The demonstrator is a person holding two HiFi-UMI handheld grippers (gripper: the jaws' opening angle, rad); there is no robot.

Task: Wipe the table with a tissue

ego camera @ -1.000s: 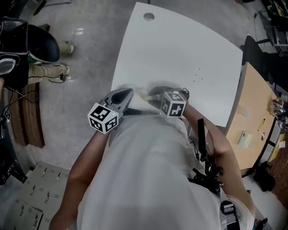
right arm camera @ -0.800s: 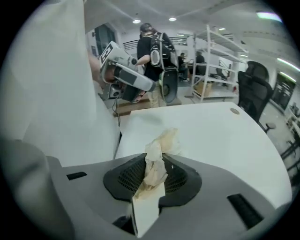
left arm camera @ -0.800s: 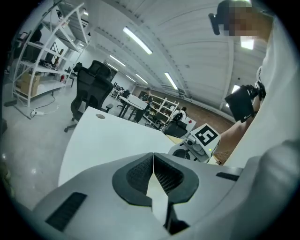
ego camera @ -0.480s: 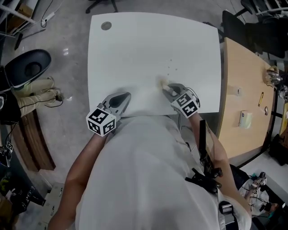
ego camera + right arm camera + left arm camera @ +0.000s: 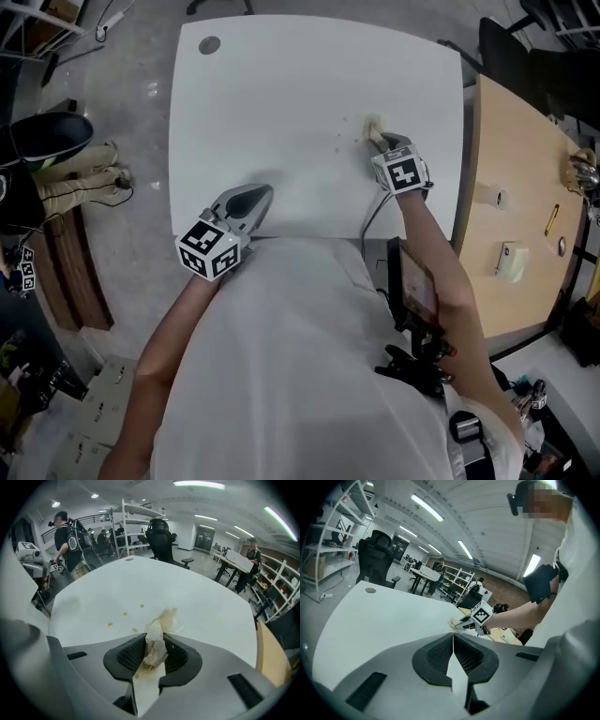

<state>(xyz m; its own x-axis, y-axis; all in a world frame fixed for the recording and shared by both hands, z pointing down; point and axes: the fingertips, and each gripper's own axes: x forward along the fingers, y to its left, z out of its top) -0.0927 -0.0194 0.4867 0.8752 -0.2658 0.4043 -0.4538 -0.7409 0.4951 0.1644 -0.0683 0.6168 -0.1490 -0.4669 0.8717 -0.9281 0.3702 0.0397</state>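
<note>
At the near edge of the table, your left claw is closed and empty. Your right claw has swept out to the right, up to the yellow drops, so wiping is under way. Its jaws pinch the tissue, crumpled and stained yellow-brown, down at the tabletop just beside those drops.

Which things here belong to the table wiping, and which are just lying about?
Part of the job:
- stained tissue, pinched in the right tool
- white table
- yellowish drops on it

Just lying about:
- left tool, shut and empty
- wooden desk
- pen on that desk
- office chair
</note>
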